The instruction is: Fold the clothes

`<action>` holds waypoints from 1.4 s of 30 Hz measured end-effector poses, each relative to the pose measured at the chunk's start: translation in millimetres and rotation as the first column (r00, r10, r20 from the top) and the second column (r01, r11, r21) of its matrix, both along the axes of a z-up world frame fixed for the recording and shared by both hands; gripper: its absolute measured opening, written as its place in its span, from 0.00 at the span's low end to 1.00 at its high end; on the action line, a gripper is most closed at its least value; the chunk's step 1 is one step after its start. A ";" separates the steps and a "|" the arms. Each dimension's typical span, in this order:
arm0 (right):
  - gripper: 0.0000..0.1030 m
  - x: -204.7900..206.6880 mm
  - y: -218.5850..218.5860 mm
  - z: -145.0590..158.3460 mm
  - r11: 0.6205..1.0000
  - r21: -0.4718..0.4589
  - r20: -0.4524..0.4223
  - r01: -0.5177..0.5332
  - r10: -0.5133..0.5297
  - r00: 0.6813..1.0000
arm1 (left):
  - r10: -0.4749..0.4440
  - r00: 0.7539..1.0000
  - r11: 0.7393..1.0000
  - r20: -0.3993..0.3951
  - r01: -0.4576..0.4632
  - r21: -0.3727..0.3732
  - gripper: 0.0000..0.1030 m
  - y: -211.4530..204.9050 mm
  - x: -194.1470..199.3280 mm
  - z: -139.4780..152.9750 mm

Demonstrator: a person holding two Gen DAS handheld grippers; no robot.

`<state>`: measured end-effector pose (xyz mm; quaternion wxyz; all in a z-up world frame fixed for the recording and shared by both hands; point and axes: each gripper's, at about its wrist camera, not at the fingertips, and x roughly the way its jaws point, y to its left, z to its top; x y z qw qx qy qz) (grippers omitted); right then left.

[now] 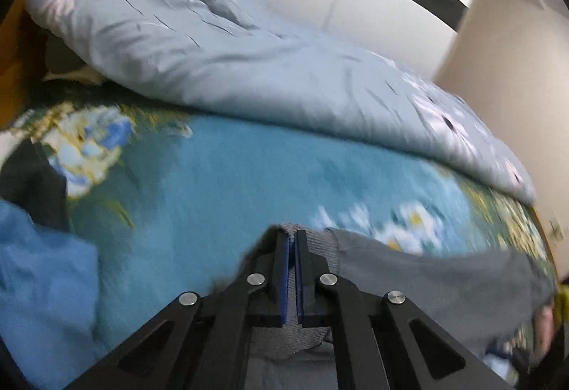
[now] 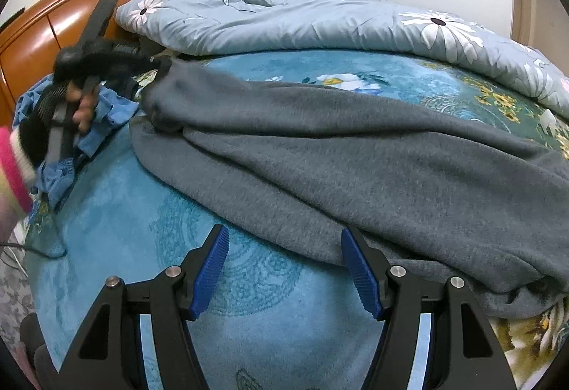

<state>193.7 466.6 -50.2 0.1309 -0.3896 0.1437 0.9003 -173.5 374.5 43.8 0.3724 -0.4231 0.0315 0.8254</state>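
Note:
A grey fleece garment (image 2: pixel 355 148) lies stretched across the teal floral bed cover (image 2: pixel 142 198). My left gripper (image 1: pixel 291 240) is shut on the garment's ribbed edge (image 1: pixel 320 244) and holds it above the bed; it also shows in the right wrist view (image 2: pixel 156 64) at the garment's far left end. My right gripper (image 2: pixel 282 249) is open and empty, low over the bed cover. Its right finger (image 2: pixel 359 269) touches the garment's near edge.
A rumpled light-blue quilt with white flowers (image 2: pixel 302 16) fills the far side of the bed. A blue garment (image 1: pixel 39 269) lies bunched at the left, also in the right wrist view (image 2: pixel 106 112). An orange wooden headboard (image 2: pixel 71 16) stands behind.

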 end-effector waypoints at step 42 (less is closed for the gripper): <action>0.65 26.2 53.6 6.8 0.980 -0.188 -0.213 0.070 -0.110 0.971 | 0.349 0.849 0.914 0.398 -0.402 0.057 0.11 -119.9 50.6 -62.0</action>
